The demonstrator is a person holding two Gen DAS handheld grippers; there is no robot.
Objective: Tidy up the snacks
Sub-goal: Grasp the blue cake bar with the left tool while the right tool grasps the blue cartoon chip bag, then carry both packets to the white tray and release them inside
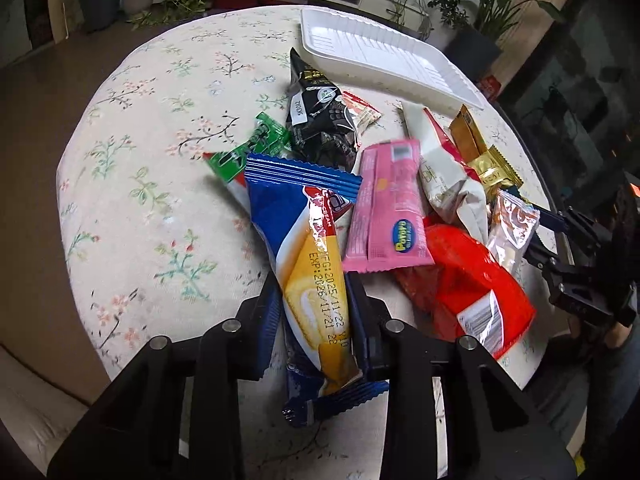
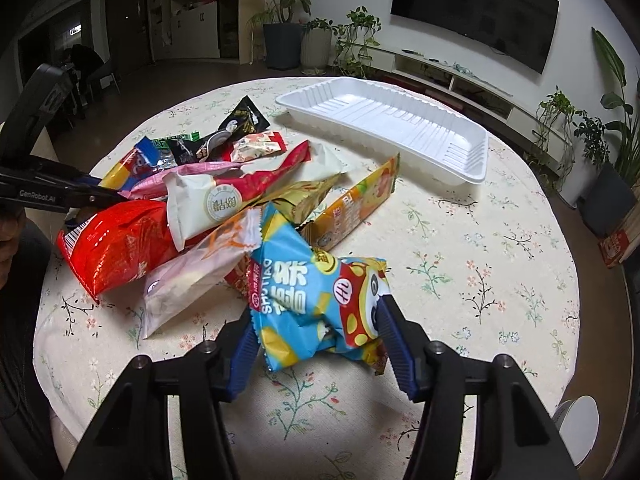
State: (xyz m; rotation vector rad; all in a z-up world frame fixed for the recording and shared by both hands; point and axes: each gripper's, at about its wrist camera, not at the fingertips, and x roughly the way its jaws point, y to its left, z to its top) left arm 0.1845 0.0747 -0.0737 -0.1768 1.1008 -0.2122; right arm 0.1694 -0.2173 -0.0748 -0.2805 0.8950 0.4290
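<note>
A heap of snack packets lies on a round table with a floral cloth (image 1: 160, 200). My left gripper (image 1: 314, 300) is shut on a blue and yellow cake roll packet (image 1: 308, 248) at the near side of the heap; its pads press both sides of the packet. My right gripper (image 2: 316, 320) is shut on a crumpled light blue snack bag (image 2: 312, 296), with a blue pad against each side. An empty white tray (image 1: 360, 40) (image 2: 400, 120) stands at the far side of the table. In the right wrist view the left gripper (image 2: 92, 196) reaches in from the left.
The pile holds a pink packet (image 1: 384, 208), a red bag (image 1: 472, 280), a black packet (image 1: 320, 120), a green wrapper (image 1: 256, 148), a gold packet (image 1: 480, 152) and an orange bar (image 2: 356, 204). Potted plants and a low cabinet stand beyond the table.
</note>
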